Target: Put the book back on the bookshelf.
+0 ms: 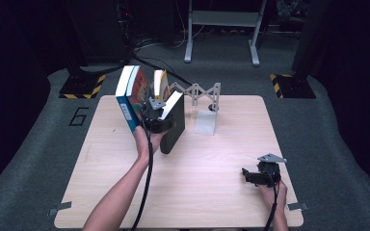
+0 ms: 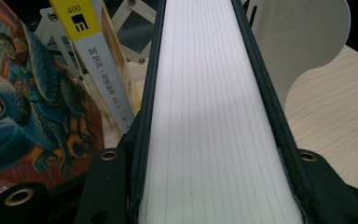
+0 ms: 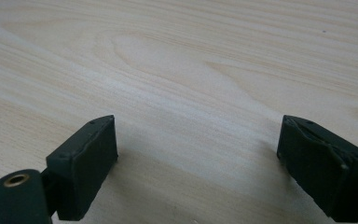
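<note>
**Ana:** At the far left of the table (image 1: 221, 192), how far along is the shelving?

**Ben:** Partly done, I'd say. Two books already stand in the folding book rack (image 1: 200, 91): a colourful illustrated book (image 1: 134, 94) with a blue spine at the left end, and a slim yellow-spined book (image 1: 159, 83) leaning just beside it. The thick black-covered book (image 1: 173, 126) is the one in hand, and it stands on the table in front of the rack, tilted, its white page edges up.

**Ana:** And the gripper on it?

**Ben:** The left gripper (image 1: 156, 115) is clamped across that black book. In the left gripper view the page block (image 2: 214, 116) runs straight up between the two jaws, which press on the black covers at either side. The yellow-spined book (image 2: 105, 65) and the illustrated cover (image 2: 32, 107) sit close on one side, the rack's white end plate (image 2: 303, 42) on the other.

**Ana:** What's left?

**Ben:** By my reading, standing the black book upright in the gap between the yellow one and the end plate (image 1: 206, 122), then letting go.

**Ana:** The other hand?

**Ben:** The right gripper (image 1: 250, 174) rests near the front right of the table, well apart from the books, jaws spread wide over bare wood (image 3: 177, 70) with nothing between them.
</note>
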